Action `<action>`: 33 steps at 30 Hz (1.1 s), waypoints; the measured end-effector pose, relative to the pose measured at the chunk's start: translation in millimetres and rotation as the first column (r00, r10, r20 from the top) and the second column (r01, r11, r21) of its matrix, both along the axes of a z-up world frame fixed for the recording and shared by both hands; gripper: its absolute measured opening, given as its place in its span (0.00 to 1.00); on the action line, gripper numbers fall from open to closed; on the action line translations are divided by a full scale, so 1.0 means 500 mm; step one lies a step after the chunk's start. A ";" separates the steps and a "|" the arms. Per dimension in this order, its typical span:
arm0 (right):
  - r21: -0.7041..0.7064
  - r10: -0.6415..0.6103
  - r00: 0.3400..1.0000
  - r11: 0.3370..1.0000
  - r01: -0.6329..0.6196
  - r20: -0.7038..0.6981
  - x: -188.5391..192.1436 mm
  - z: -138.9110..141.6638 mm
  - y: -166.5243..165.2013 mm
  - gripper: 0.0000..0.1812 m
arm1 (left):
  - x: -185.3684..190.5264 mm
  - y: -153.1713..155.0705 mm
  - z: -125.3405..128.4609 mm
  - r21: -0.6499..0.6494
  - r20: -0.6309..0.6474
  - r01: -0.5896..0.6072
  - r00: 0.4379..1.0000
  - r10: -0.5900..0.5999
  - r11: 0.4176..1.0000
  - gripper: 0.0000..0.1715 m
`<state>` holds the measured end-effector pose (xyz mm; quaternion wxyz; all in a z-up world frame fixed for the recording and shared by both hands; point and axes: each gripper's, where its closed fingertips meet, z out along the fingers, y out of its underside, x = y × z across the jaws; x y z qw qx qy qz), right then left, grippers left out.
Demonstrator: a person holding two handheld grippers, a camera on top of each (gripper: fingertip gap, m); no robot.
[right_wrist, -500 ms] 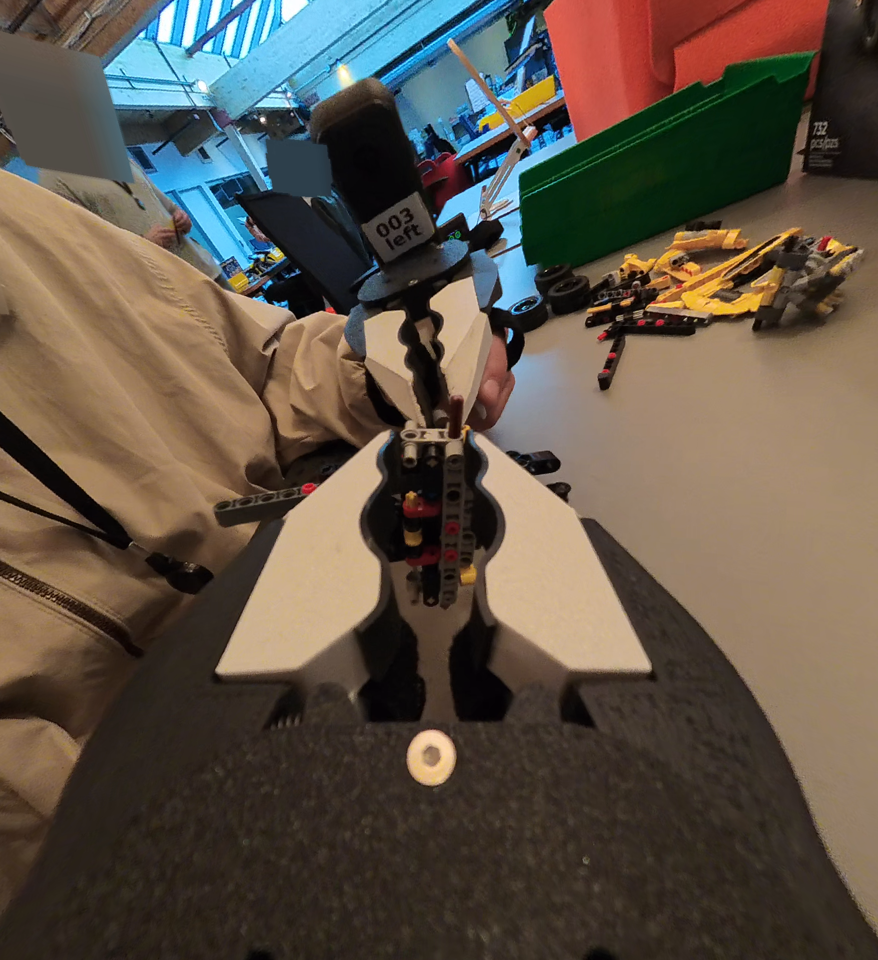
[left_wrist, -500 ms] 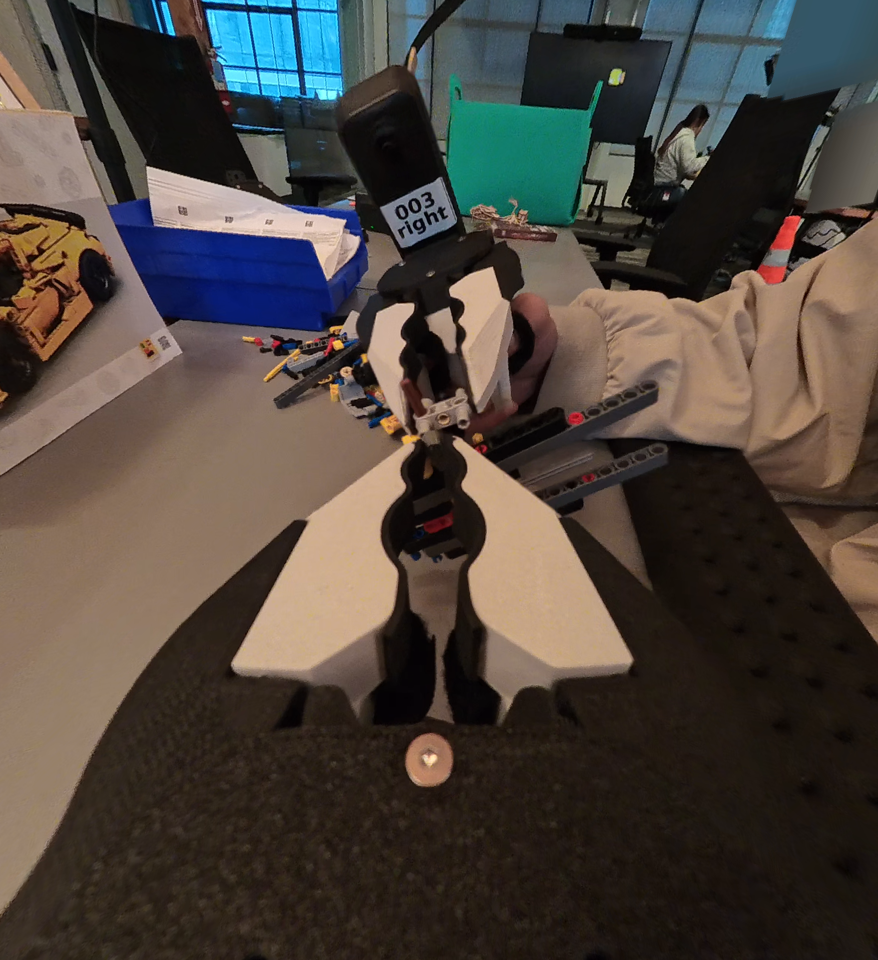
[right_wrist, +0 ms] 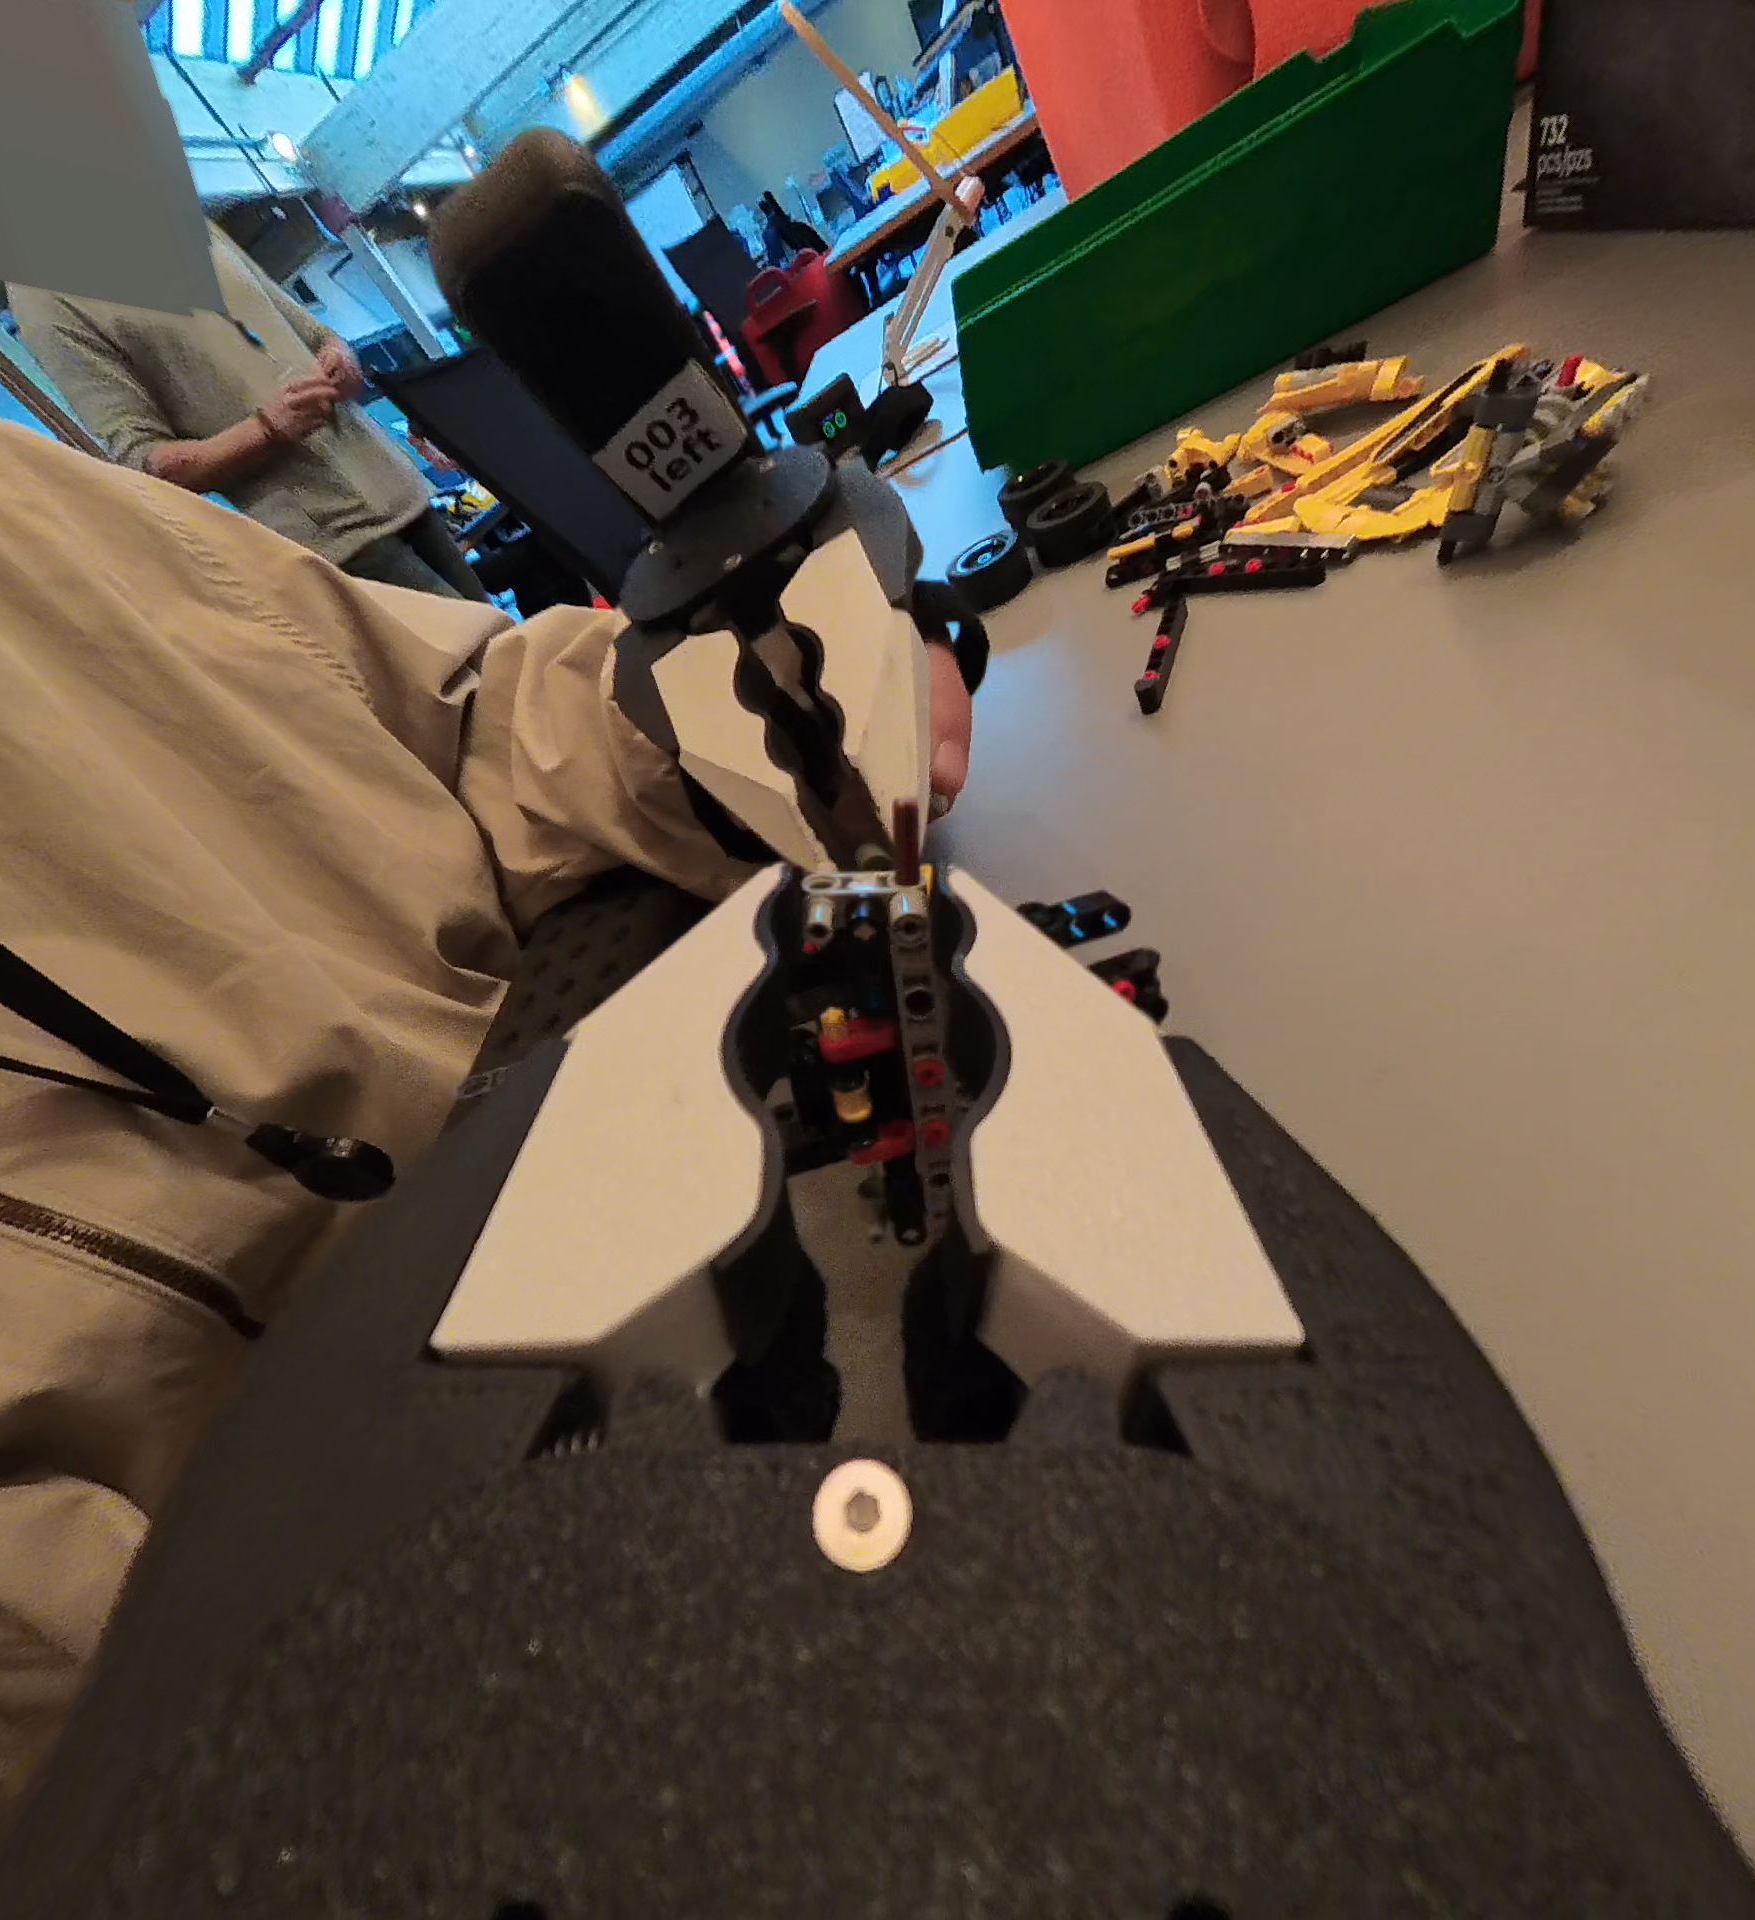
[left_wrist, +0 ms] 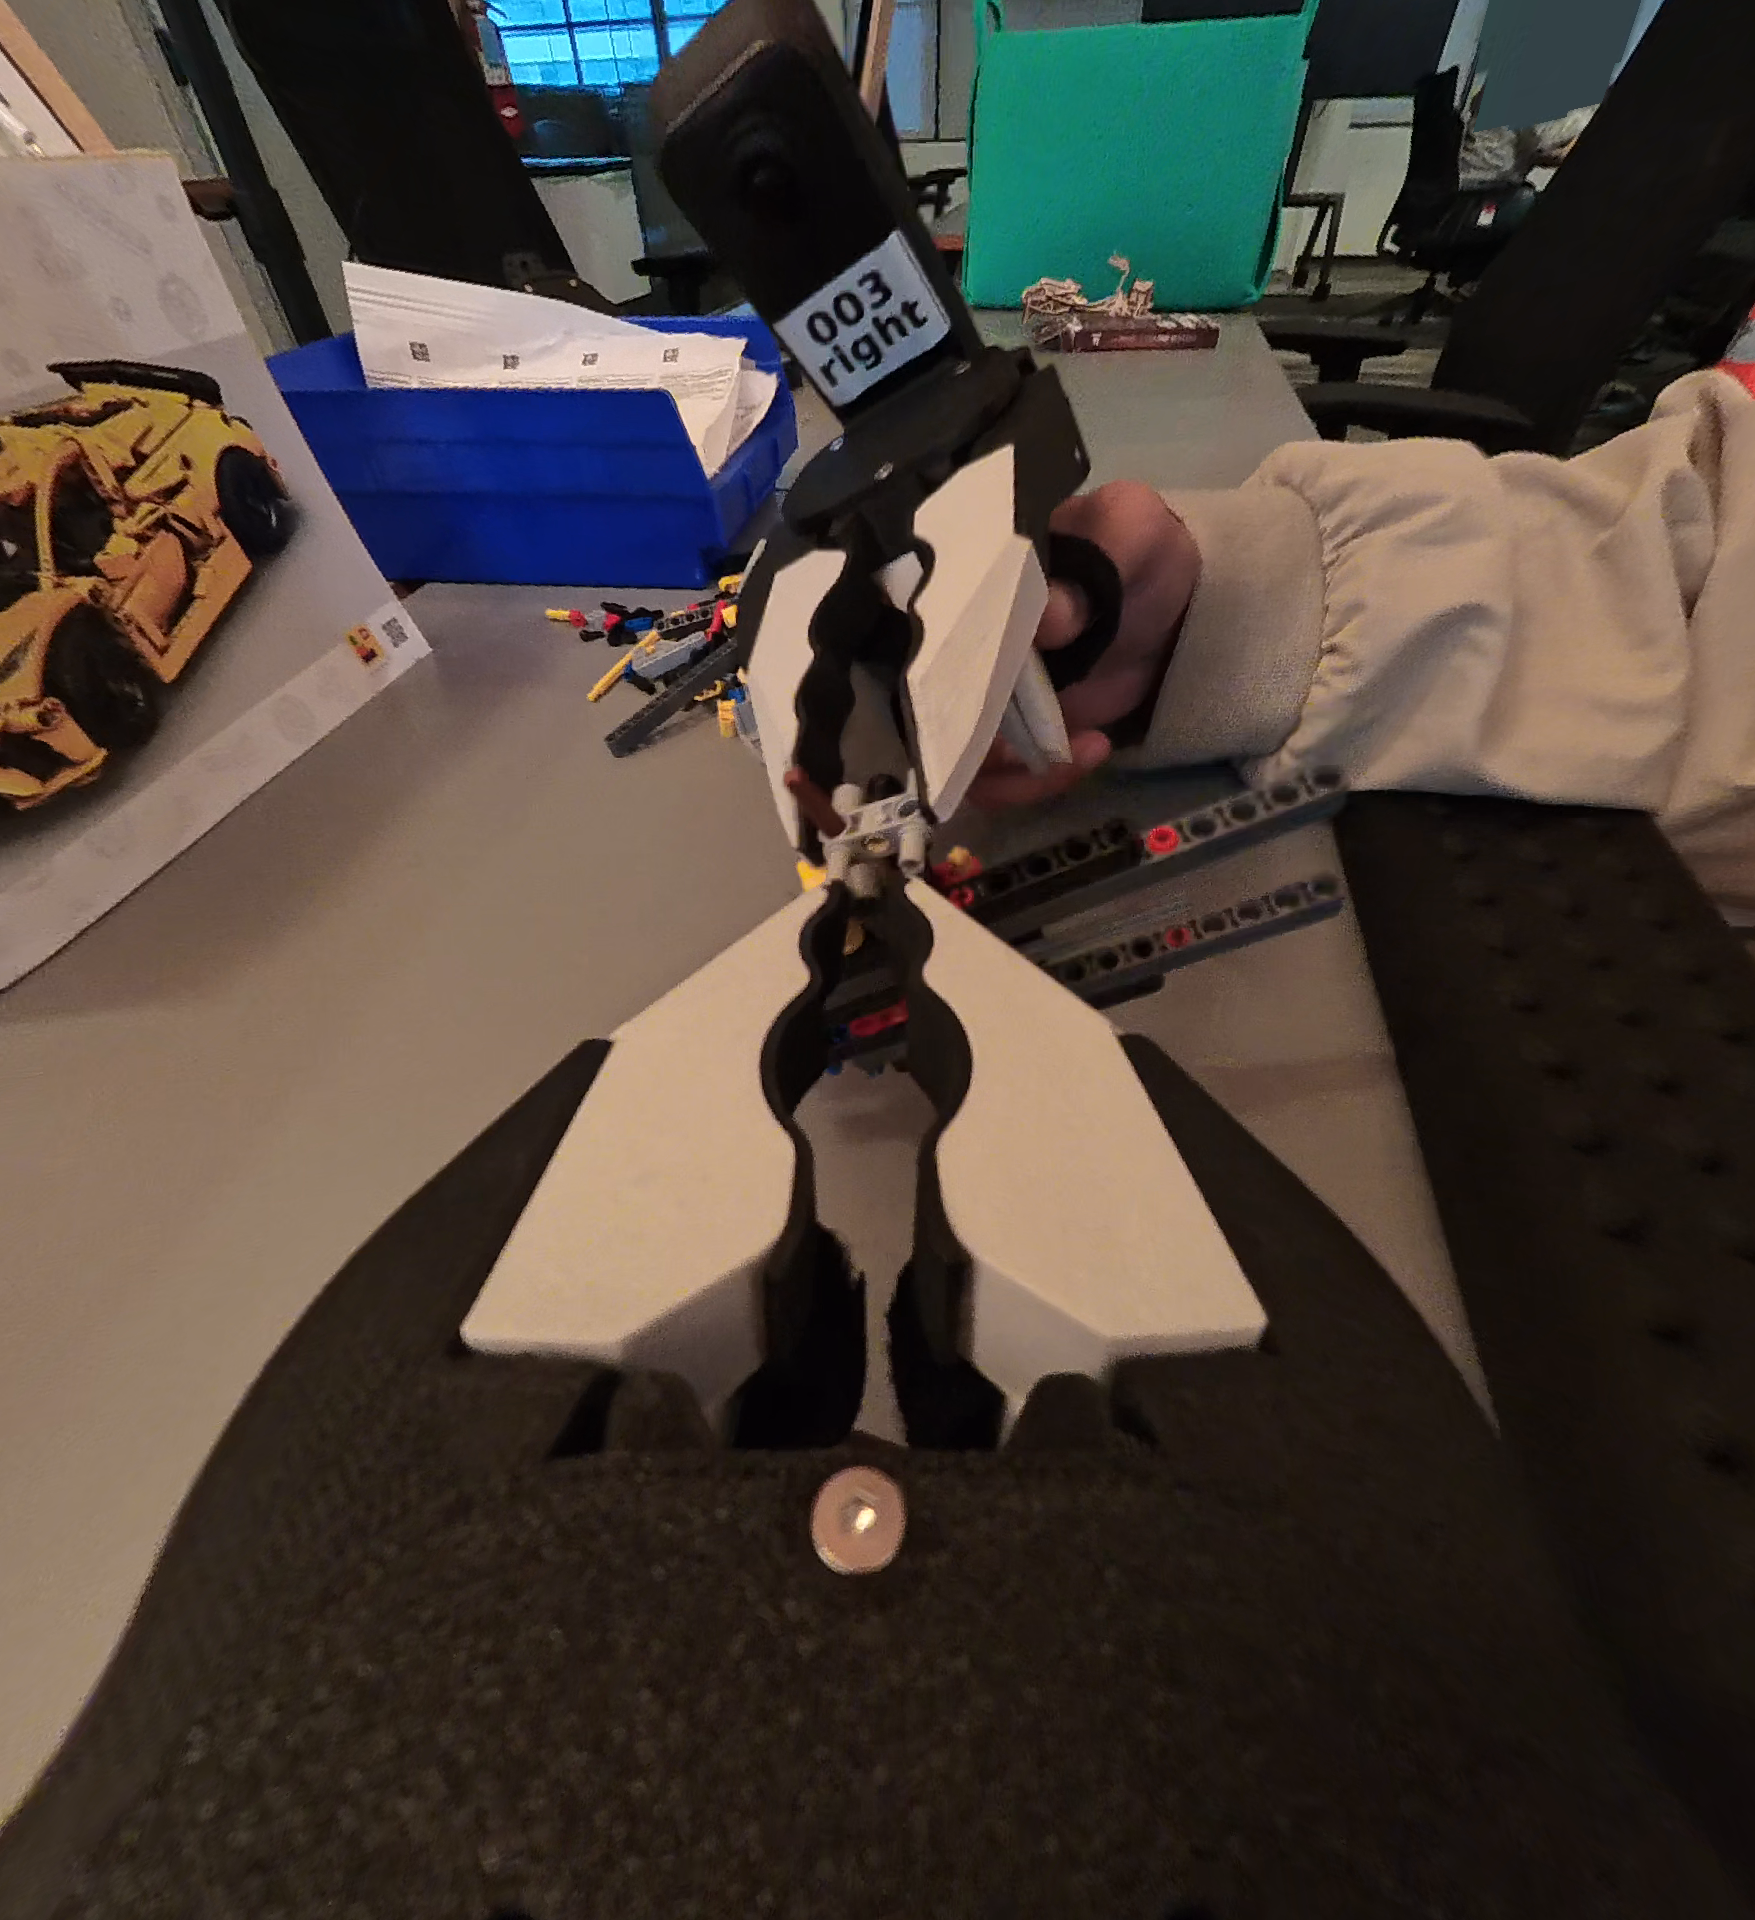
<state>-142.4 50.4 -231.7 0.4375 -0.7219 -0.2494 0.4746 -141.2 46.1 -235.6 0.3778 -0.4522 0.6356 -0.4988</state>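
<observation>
Both claws grip one small, light, rigid brick-beam assembly (right_wrist: 878,1049) tip to tip, left gripper (left_wrist: 865,940) narrowed on its near end, right gripper (right_wrist: 868,894) clamped along its stiff beams, pins likely fragile, open grey table (right_wrist: 1475,935) right, loose yellow parts (right_wrist: 1372,468) far ahead.

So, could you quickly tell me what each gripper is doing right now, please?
Left gripper: shut on the brick assembly.
Right gripper: shut on the same brick assembly, at its small grey connector.
</observation>
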 end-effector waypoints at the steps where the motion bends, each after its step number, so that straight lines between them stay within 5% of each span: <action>1: -0.006 0.008 1.000 1.000 -0.008 -0.004 -0.001 -0.001 -0.002 0.12 | -0.001 -0.001 0.000 0.004 -0.001 0.005 1.000 -0.005 1.000 0.04; 14: 0.073 -0.015 0.967 0.997 -0.003 0.254 0.000 -0.046 -0.003 0.13 | 0.005 -0.002 -0.026 0.054 -0.054 -0.005 0.999 0.008 0.999 0.04; 21: 0.007 0.037 0.999 0.999 -0.037 0.005 0.018 0.001 -0.013 0.13 | -0.007 0.017 0.007 -0.103 -0.025 -0.002 1.000 0.000 0.995 0.01; 26: 0.107 0.096 0.972 0.991 -0.074 -0.213 0.013 0.081 -0.029 0.12 | -0.010 0.002 0.036 -0.360 0.006 0.078 0.997 -0.081 0.930 0.20; 29: 0.292 -0.019 0.985 0.954 0.070 -0.173 0.017 0.102 -0.005 0.12 | 0.001 0.042 0.049 -0.512 0.007 0.002 1.000 0.002 0.859 0.26; 33: 0.577 -0.354 0.933 0.748 0.328 -0.072 0.066 0.132 0.039 0.13 | 0.003 0.111 0.047 -0.675 -0.017 -0.100 0.993 0.121 0.731 0.30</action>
